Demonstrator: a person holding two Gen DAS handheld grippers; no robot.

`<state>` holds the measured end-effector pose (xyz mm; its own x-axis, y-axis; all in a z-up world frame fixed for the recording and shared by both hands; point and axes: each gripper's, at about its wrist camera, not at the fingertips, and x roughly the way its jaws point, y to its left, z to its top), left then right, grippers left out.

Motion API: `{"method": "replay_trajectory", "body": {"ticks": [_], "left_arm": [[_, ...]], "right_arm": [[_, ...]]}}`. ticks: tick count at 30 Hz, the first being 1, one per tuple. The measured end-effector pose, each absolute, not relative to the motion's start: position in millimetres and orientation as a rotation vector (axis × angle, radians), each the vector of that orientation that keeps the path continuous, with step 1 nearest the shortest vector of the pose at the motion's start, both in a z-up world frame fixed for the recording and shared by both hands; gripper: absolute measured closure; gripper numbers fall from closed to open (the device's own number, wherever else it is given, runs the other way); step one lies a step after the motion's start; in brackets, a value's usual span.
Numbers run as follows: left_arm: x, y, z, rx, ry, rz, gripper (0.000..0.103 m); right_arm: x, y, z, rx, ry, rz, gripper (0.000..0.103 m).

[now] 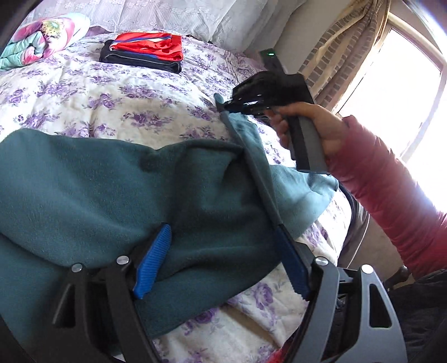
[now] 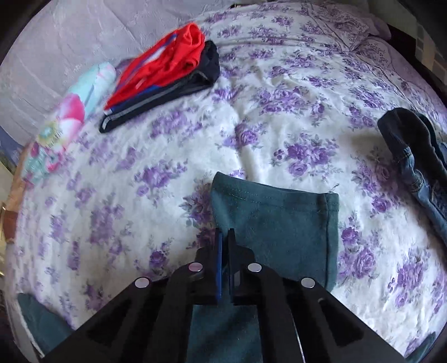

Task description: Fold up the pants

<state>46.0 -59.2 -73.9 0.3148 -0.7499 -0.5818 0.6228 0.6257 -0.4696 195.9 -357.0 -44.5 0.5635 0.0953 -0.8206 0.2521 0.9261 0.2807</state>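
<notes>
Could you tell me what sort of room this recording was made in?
Most likely a bedroom: a bed with a purple-flowered quilt, a lace-covered pillow, and a curtained window.

pants [image 1: 83, 178]: matt teal fleece | bedspread [image 1: 83, 92]: quilted floral cotton | red shorts [image 1: 148, 46]: glossy synthetic | finger pads [image 1: 152, 262]: ribbed blue plastic

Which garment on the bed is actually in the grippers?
The teal fleece pants: the right gripper pinches their edge. The red garment sits folded on a dark one far off; the denim jeans lie crumpled, untouched.
</notes>
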Motion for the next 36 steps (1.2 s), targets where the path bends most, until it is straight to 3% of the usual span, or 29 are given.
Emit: {"method": "replay_trajectory", "body": {"ticks": [10,16,24,36], "left_arm": [[47,-58,-74,-0.178,0.858,-0.918,0.030],[53,-44,-74,-0.290,0.868,-0.980,0.028],[54,-48,-73,-0.279,0.882,-0.959,0.028],[54,-54,-70,-0.240,0.893,-0.928,0.025]], "right_arm": [[28,-428,23,0.628,0.648,0.002,0.099],[-74,-488,-7,0.804,0.579,-0.059,0.099],[-106,-526,-82,0.966,0.687,-0.104,0.100],[-87,-504,-79,1.036,0.720,0.034,0.091]]}}
